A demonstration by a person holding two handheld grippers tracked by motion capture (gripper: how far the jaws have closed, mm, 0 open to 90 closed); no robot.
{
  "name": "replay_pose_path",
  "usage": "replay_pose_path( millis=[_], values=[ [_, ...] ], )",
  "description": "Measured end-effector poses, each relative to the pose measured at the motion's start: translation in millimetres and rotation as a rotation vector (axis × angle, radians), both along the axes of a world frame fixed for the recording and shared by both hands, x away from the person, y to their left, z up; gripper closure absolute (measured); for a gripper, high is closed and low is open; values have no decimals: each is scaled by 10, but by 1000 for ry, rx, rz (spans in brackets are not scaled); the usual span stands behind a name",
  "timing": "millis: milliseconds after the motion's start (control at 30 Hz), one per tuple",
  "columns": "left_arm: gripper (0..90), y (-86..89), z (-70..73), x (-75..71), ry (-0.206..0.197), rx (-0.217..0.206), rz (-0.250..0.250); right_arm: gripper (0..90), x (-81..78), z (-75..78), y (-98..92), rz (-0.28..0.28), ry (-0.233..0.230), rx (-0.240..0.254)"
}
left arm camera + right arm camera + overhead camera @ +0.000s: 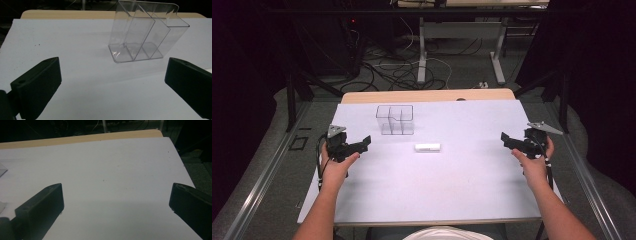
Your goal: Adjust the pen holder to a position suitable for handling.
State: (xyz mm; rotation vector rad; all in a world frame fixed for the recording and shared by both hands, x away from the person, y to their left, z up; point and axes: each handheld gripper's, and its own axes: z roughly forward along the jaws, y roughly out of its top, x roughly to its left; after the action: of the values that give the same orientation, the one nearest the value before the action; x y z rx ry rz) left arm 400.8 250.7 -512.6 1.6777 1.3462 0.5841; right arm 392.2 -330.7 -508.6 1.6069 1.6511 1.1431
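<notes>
Left fingers (35, 87): spread wide, released, nothing between them; left gripper (357, 145) hovers at the worktop's left edge.
Right fingers (40, 212): spread wide, released, only bare sheet between them; right gripper (512, 141) held at the right edge.
Writing: none readable on any item.
Clear organiser (147, 35): ahead of the left fingers and apart from them, offset toward the right-hand finger in the left gripper view; upright on its base, three compartments side by side, tall back wall on the far side.
Organiser, high view (395, 120): far-left part of the sheet, long axis across the worktop.
White block (427, 147): lies flat near the middle, between the two grippers, well apart from both; just in front of the organiser, not touching; long axis left to right.
Worktop (452, 190): white sheet over a wood top, wood strip visible at the far edge.
</notes>
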Motion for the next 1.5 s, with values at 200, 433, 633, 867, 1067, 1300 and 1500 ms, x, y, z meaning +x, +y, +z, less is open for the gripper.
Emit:
replay_pose_path(
  millis=[200, 433, 633, 867, 1067, 1300, 1500],
  values=[
    [64, 12, 119, 0, -26, -26, 32, 0, -8, -26, 48, 19, 4, 3],
    [165, 41, 253, 56, -35, -26, 67, 0, 3, -26, 112, 35, 18, 7],
    [204, 18, 437, 184, -45, -57, 61, 4, 28, -22, 169, 43, 17, 3],
    [288, -90, 699, 409, -56, -5, 42, 4, 1, -32, 217, 57, 24, -7],
    [332, -187, 822, 604, -59, 21, 26, 9, -31, -36, 196, 47, 27, 5],
    [370, -313, 878, 829, 1, 21, 0, 12, -62, -33, 165, 30, 27, 21],
    [470, -424, 832, 992, 56, 49, -4, 13, -58, -45, 156, 39, 32, 17]
  ],
)
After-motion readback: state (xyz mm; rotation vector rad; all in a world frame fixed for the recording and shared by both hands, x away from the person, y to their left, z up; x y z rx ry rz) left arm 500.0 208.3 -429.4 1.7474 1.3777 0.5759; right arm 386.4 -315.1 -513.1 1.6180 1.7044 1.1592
